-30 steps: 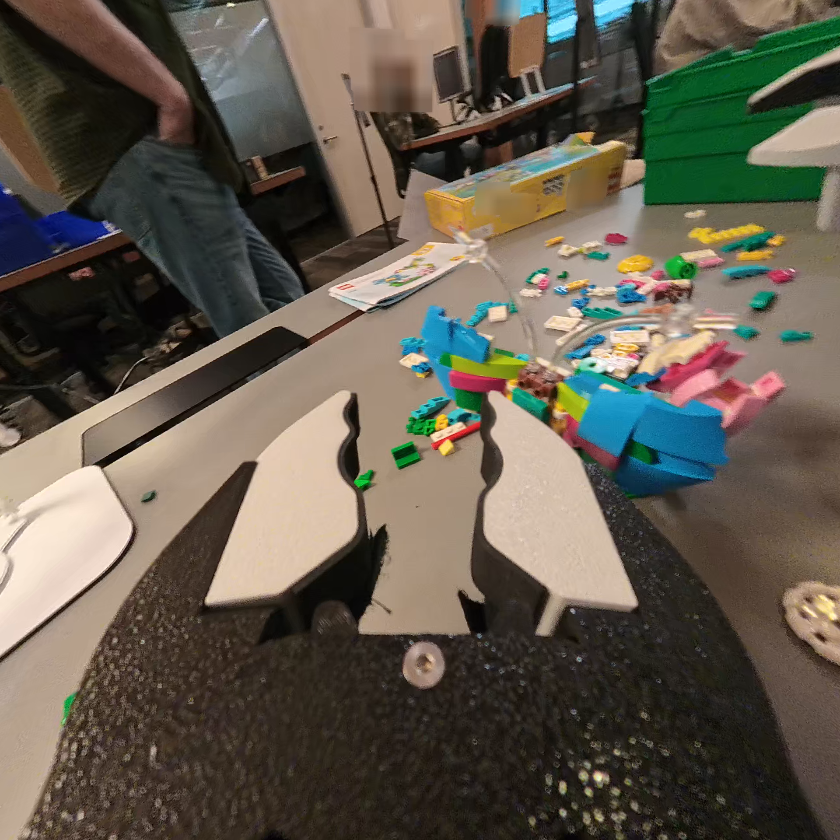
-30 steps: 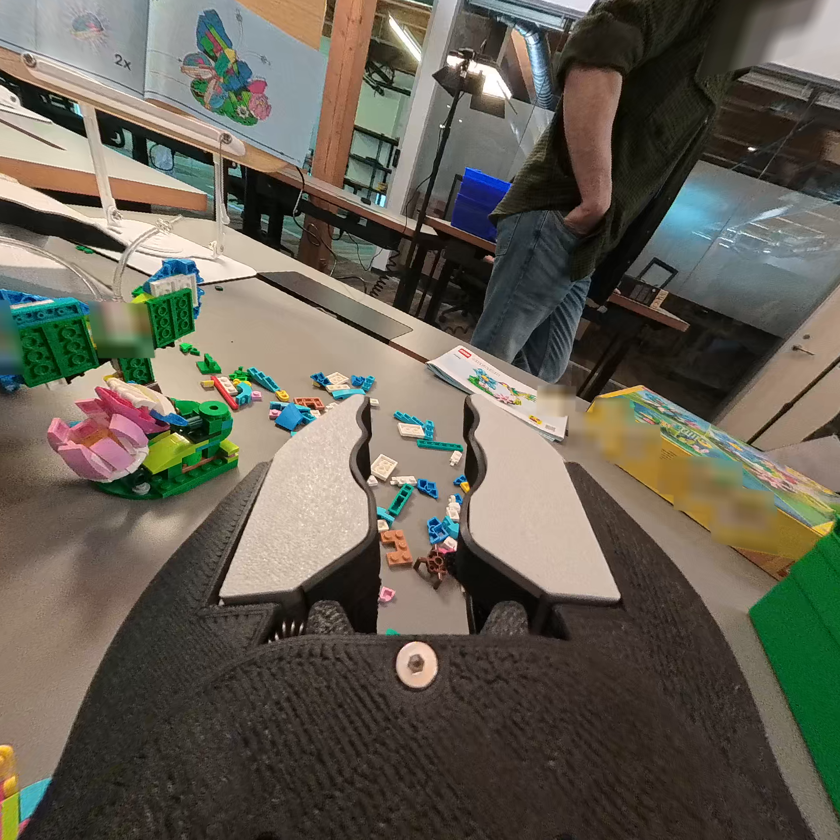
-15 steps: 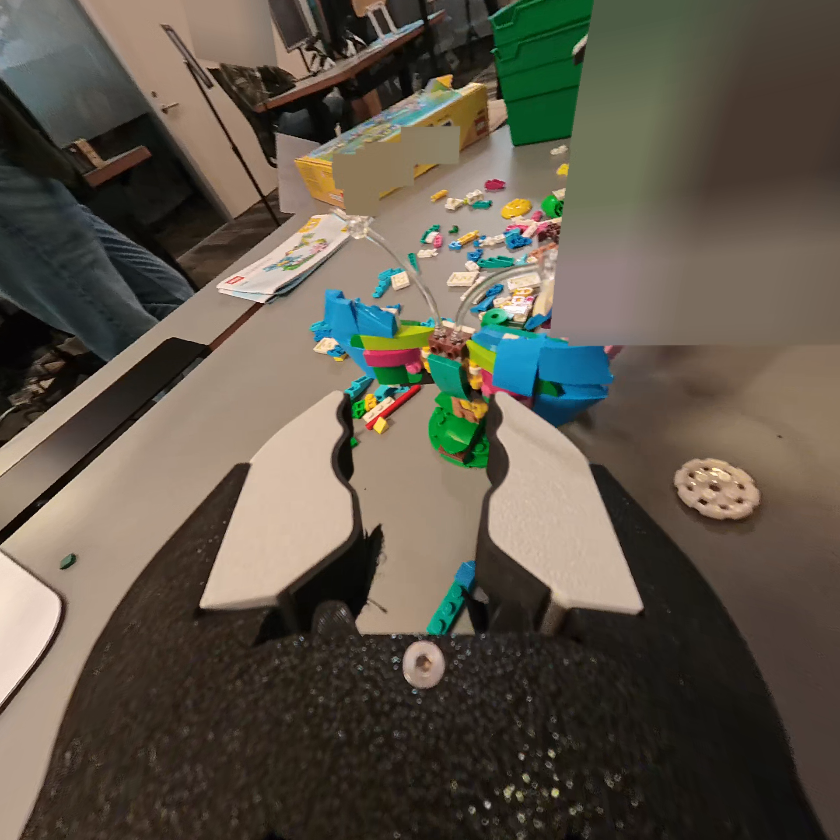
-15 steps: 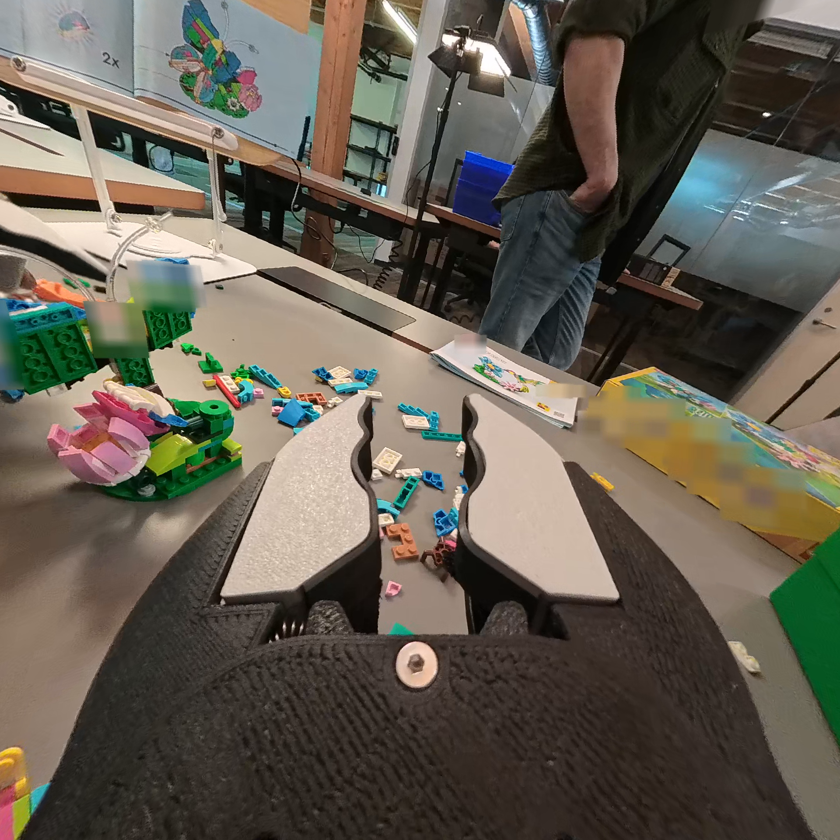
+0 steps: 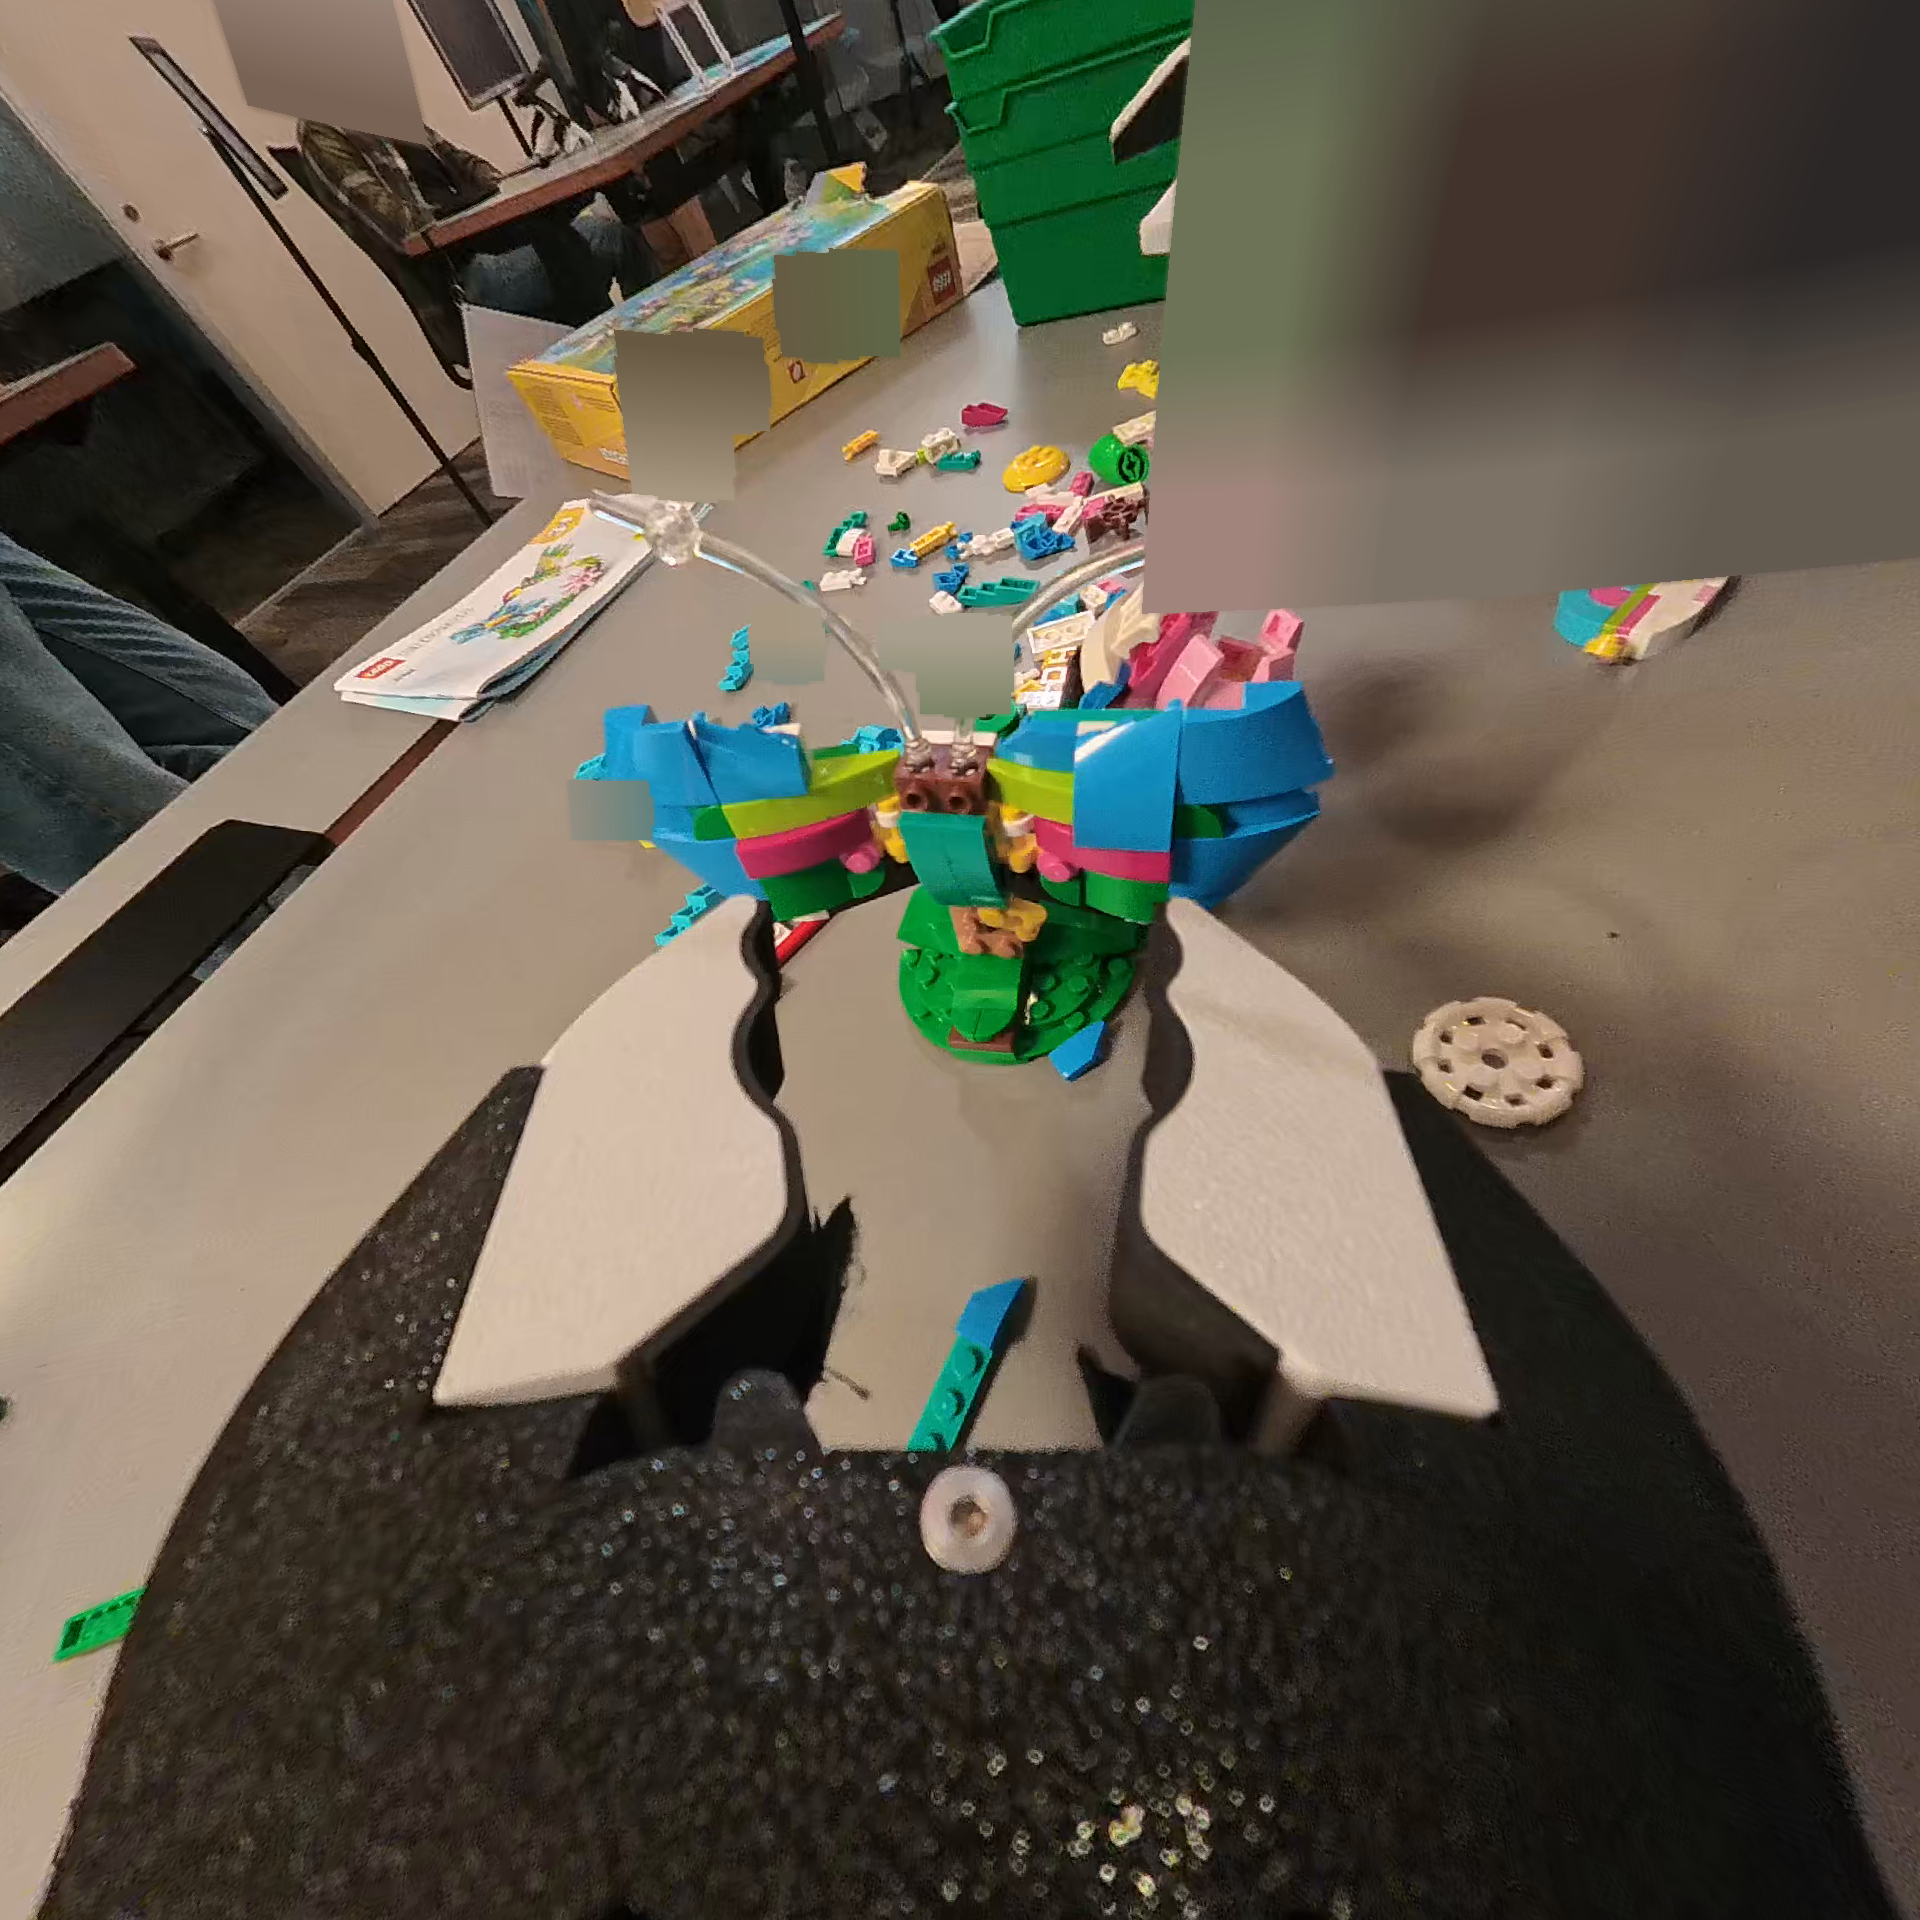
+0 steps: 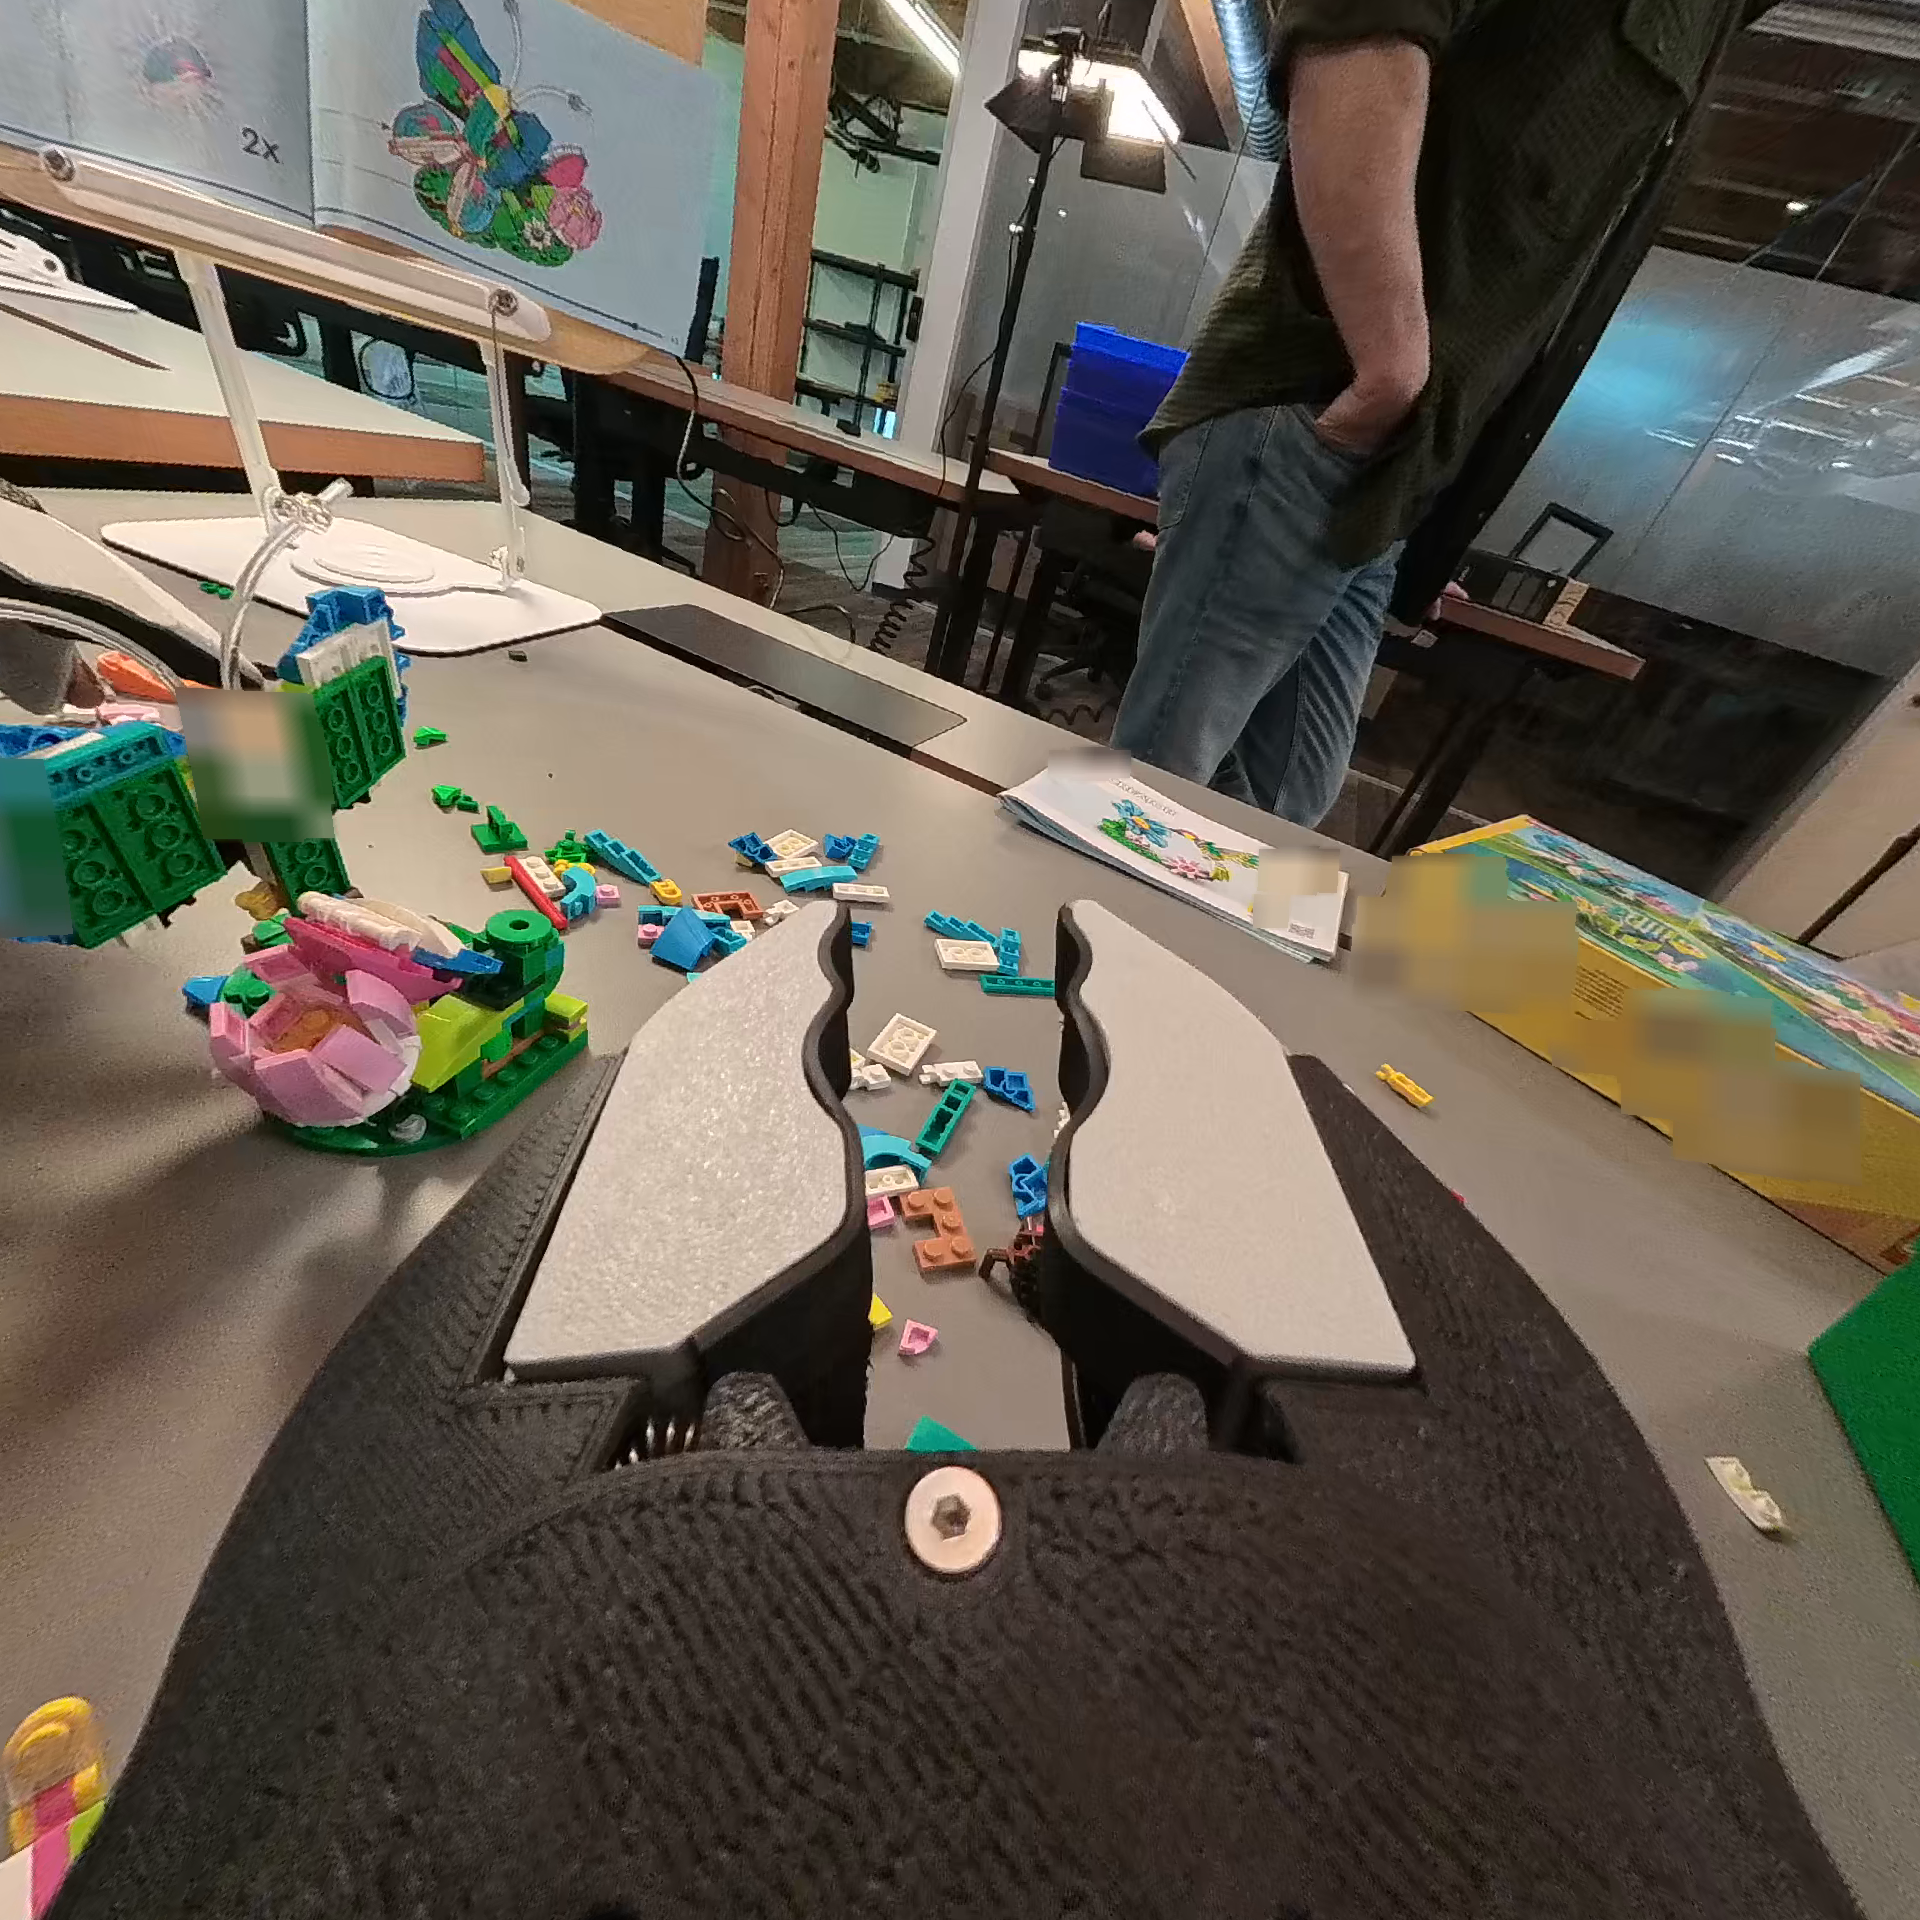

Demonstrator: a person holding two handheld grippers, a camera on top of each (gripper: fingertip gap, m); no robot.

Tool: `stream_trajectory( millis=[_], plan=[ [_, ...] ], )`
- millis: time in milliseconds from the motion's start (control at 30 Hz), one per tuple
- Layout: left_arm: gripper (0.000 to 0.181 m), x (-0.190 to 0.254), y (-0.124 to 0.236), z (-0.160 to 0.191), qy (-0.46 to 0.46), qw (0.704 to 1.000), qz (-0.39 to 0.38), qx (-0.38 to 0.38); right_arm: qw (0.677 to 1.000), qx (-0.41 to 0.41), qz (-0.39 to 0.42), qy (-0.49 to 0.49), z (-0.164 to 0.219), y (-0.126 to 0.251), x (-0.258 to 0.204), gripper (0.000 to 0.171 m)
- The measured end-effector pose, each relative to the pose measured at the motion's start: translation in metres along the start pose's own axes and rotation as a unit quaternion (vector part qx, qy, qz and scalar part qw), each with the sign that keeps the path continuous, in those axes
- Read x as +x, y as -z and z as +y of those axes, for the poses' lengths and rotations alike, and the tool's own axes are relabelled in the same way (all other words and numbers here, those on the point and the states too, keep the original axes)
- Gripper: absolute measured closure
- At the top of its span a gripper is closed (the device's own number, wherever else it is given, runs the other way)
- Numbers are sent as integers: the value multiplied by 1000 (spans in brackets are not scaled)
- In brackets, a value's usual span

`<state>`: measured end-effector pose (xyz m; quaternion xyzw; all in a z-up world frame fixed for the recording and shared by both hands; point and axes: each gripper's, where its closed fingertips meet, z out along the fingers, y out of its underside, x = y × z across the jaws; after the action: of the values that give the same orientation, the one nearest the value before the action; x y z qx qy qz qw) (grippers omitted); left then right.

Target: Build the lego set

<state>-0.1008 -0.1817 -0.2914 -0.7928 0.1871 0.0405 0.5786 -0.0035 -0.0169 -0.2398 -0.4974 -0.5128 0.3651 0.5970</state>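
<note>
Left wrist view: left gripper (image 5: pixel 961 940) has its fingers spread wide, holding nothing, lined up on the butterfly model (image 5: pixel 951 810) standing on its green round base (image 5: pixel 1013 992) on the counter (image 5: pixel 1621 831). I'd close low on the base, not the wings or the clear antenna (image 5: pixel 790 592), those look fragile.

Right wrist view: right gripper (image 6: pixel 951 940) fingers apart, empty, over loose bricks (image 6: pixel 935 1101). The pink flower build (image 6: pixel 384 1029) sits off left.

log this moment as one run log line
left claw: open, empty, facing butterfly model | right claw: open, empty, over loose bricks | flower model: on table
</note>
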Motion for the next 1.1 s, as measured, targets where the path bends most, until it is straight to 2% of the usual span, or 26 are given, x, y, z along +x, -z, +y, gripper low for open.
stream_trajectory(
  millis=[233,533,700,833,1033,1100],
  plan=[
    [111,7,-5,-2,0,1000,10,5,1000,-2,-4,-2,1,-1,-2,135],
    [111,9,-19,-22,26,999,-18,33,1000,-6,1,-6,3,-1,1,135],
    [118,18,-23,-25,20,1000,-12,9,1000,-1,19,-17,1,1,12,135],
    [138,31,-12,-30,39,999,30,16,999,1,20,-31,1,2,15,136],
    [119,60,-24,-30,58,995,82,-12,1000,0,19,-22,1,1,13,136],
    [118,67,-27,-36,56,994,92,-7,1000,-1,22,-18,1,1,13,136]
  ],
)
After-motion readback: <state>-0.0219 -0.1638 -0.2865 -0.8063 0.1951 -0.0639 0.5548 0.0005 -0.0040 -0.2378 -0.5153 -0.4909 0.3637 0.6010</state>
